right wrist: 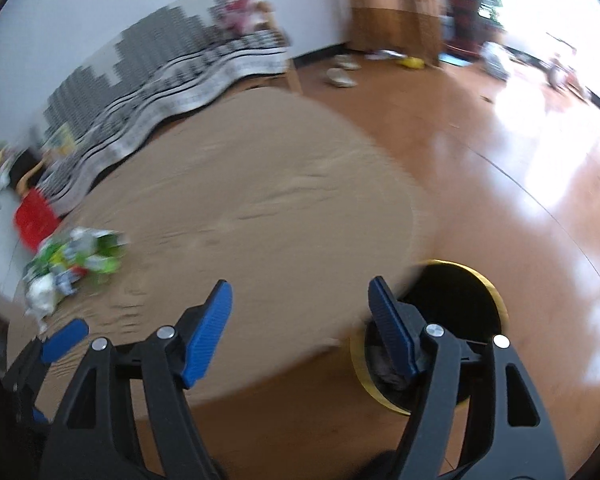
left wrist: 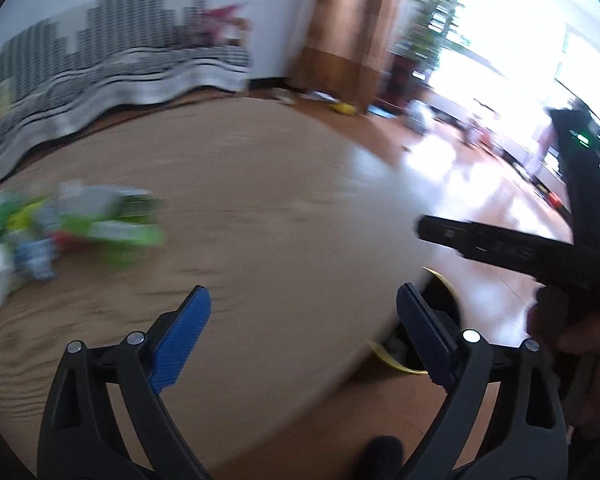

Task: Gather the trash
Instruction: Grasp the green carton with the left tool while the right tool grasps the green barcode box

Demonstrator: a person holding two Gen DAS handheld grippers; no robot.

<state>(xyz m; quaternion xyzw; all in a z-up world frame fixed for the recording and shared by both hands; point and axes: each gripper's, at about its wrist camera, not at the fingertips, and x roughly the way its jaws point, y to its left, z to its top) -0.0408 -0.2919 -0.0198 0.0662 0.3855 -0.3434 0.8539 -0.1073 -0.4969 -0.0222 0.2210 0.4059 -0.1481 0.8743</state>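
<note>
Two grippers, each with two blue pads. Left gripper (left wrist: pixel 303 300): jaws spread wide, nothing between them, only the table below. Right gripper (right wrist: pixel 301 294): jaws also spread apart, empty.

One round table (right wrist: pixel 268 200), light brown wood grain, blurred. One heap of trash (right wrist: pixel 74 262) on the far left part of the table top, near the edge, well apart from both grippers. Count of pieces in the heap not possible because of blur. Looks like crumpled wrappers, mostly bright green, with some white, a little red and some pale blue.

One bin (right wrist: pixel 496 300) on the floor just beside the table's right edge, partly under it: yellow rim, black inside, something dark and crumpled at the bottom.
</note>
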